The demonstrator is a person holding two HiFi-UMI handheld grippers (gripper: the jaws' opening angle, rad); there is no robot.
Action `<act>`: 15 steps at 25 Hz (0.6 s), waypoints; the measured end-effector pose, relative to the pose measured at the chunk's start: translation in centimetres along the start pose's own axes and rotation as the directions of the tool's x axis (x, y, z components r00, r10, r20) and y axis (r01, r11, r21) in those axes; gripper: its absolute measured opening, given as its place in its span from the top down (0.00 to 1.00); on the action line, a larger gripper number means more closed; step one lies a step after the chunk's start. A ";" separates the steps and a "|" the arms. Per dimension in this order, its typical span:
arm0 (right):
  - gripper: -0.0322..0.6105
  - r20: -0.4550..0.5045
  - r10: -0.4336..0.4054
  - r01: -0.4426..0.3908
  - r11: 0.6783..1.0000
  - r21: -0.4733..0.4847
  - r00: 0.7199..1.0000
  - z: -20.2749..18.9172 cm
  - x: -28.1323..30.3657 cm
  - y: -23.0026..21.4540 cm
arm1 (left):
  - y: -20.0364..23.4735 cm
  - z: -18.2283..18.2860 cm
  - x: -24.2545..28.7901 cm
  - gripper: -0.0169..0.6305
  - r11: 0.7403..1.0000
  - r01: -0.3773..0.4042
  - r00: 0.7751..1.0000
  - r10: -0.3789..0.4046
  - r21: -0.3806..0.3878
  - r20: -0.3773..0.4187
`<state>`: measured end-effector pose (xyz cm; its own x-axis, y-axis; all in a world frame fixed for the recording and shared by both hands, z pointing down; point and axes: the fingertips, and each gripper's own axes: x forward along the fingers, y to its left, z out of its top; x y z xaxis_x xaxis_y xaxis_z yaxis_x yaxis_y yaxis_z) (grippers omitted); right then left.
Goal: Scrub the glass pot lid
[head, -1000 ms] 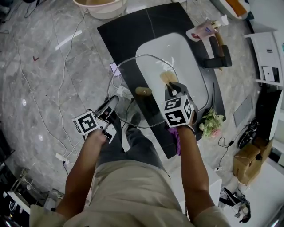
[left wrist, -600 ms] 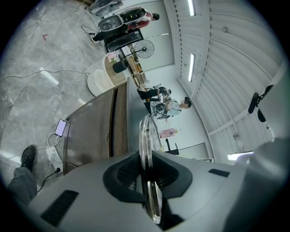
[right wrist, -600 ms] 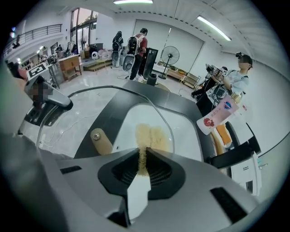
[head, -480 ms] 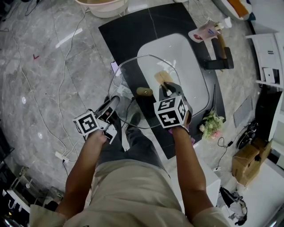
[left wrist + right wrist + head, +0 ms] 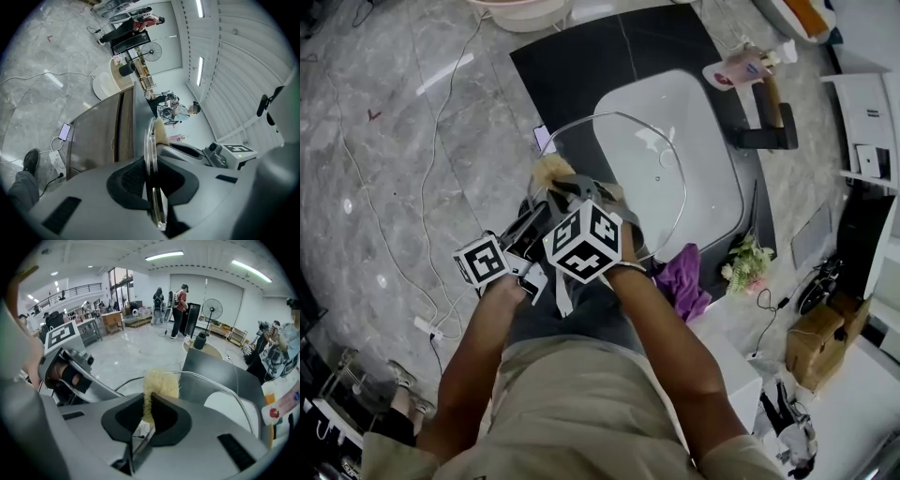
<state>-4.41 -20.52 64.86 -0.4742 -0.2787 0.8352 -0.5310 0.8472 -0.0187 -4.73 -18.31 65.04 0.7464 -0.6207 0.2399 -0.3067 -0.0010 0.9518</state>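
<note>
The glass pot lid (image 5: 649,173) hangs tilted over the white sink. My left gripper (image 5: 538,216) is shut on its near left rim. In the left gripper view the lid's rim (image 5: 150,149) runs edge-on between the pads. My right gripper (image 5: 559,184) is shut on a tan fibrous scrubber (image 5: 547,172), which lies against the lid's left edge, close above the left gripper. The right gripper view shows the scrubber (image 5: 160,382) sticking up between the jaws, with the lid's rim (image 5: 213,381) behind it and the left gripper (image 5: 70,372) at left. The lid's knob is hidden.
A white sink (image 5: 680,98) is set in a black counter (image 5: 572,61), with a black faucet (image 5: 764,136) and a pink pouch (image 5: 733,68) at its far right. A purple cloth (image 5: 682,277) and flowers (image 5: 748,255) lie near the right edge. Cables and a phone (image 5: 542,138) are on the floor.
My right gripper has swept the scrubber leftward across the lid, from near its middle to its left edge beside the left gripper. The left gripper has stayed put.
</note>
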 end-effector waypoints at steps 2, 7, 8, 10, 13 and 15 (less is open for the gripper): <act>0.89 0.003 0.007 -0.007 1.000 0.016 1.000 -0.1 -0.1 -0.2 | -0.1 0.1 0.0 0.90 1.000 0.004 1.000 -0.004 0.001 0.001; 0.89 0.000 0.014 -0.014 1.000 0.023 1.000 -0.2 -0.2 -0.3 | 0.7 -0.1 -0.5 0.90 0.999 -0.033 0.999 0.033 -0.015 -0.005; 0.89 0.002 0.016 -0.016 0.999 0.030 1.000 -0.3 -0.2 -0.5 | 0.8 -0.1 -0.5 0.90 0.999 -0.035 0.999 0.035 -0.019 -0.007; 0.89 0.002 0.012 -0.012 0.999 0.038 1.000 -0.6 -0.2 -1.0 | 1.1 -0.1 -0.6 0.90 0.999 -0.045 0.999 0.045 -0.023 -0.006; 0.89 -0.005 -0.013 0.013 0.998 0.063 1.000 -1.7 -0.5 -2.7 | 1.0 0.0 -0.4 0.90 0.999 -0.029 1.000 0.029 -0.012 0.002; 0.89 -0.024 -0.055 0.057 0.994 0.091 0.998 -3.1 -1.1 -4.8 | 0.7 -0.1 -0.3 0.90 1.000 -0.023 1.000 0.023 -0.011 0.002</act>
<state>0.86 -22.86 65.78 -0.4273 -0.3142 0.8477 -0.6188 0.7853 -0.0208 -5.08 -18.08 65.66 0.7381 -0.6222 0.2609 -0.3172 0.0213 0.9481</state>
